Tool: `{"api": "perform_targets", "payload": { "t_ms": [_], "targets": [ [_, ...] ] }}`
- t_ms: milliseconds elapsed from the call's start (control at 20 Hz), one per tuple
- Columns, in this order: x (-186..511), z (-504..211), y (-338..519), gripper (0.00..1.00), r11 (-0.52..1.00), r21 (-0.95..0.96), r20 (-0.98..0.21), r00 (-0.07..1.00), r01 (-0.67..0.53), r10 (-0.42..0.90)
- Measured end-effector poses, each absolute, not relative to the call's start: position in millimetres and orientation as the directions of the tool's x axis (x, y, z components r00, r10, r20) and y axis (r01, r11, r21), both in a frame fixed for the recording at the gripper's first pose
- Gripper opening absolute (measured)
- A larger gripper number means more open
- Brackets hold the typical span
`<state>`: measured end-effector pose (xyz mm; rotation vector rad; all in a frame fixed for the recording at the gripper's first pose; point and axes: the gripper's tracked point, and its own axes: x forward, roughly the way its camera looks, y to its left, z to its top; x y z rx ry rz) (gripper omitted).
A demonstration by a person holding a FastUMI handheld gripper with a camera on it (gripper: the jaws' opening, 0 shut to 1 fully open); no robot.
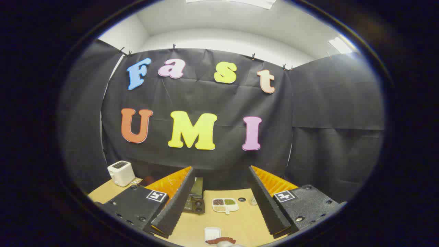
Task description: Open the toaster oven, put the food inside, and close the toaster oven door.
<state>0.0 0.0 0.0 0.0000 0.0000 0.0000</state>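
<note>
- Gripper view gives us the wooden table (240,223) as the largest thing, a pale tan top that runs from under the fingers back to the black cloth wall.
- Next we see our gripper (221,200), its two black ribbed fingers spread wide with nothing between them; it is released and holds nothing. Orange ridged parts sit on the outer side of each finger, and each black finger mount carries a small square marker.
- We see the toaster oven (195,199) at the far side of the table, close to the wall. It is dark, with two round knobs on its front, and the left finger hides most of it. We cannot tell whether its door is open.
- A white toaster (121,173) stands well to the left of the left finger, at the table's far left corner.
- A white divided dish (225,204) lies between the fingers, just right of the toaster oven, with brown, green and pale fillings in its compartments.
- A small white tray (212,234) lies nearer to us, between the fingers.
- The food (220,240), a reddish-brown strip, lies at the near edge of that tray, touching it.
</note>
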Motion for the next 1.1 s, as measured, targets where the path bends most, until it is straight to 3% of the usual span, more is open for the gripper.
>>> {"api": "perform_targets", "payload": {
  "t_ms": [700,1100],
  "targets": [
    [13,-10,20,0.98,1.000,0.003,-0.024,1.000,0.007,-0.006],
    [74,-47,97,0.98,0.999,0.015,-0.057,0.998,-0.030,0.031]
  ]
}}
